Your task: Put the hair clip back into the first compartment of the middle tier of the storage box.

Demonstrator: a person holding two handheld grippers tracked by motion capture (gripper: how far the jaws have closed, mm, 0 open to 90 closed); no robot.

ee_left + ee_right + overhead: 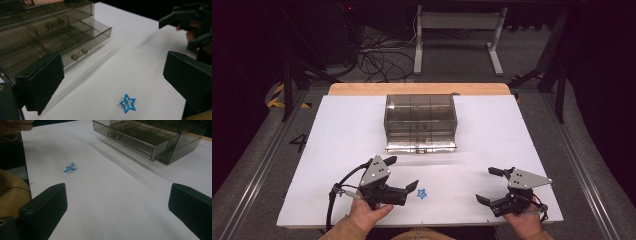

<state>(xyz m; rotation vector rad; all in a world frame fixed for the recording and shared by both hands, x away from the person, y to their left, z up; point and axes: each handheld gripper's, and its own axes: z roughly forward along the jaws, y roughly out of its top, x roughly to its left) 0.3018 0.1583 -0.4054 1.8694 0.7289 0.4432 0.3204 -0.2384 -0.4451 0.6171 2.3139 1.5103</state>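
Observation:
A small blue star-shaped clip (422, 194) lies flat on the white table top (342, 135), near the front edge. My left gripper (401, 173) is open just to its left, and the blue star (128, 103) lies on the table between and slightly beyond its jaws, untouched. My right gripper (488, 185) is open at the front right with nothing between its jaws. From it, the star (70, 167) lies far to the left. A smoky clear drawer box (420, 122) stands at the table's middle back, its bottom drawer (82, 51) pulled out a little.
The right gripper (190, 22) is seen from the left one across the table. A tan sleeve (12, 195) sits at the left edge of the right gripper view. Beyond the table are floor cables (377, 57) and a white desk frame (457, 35).

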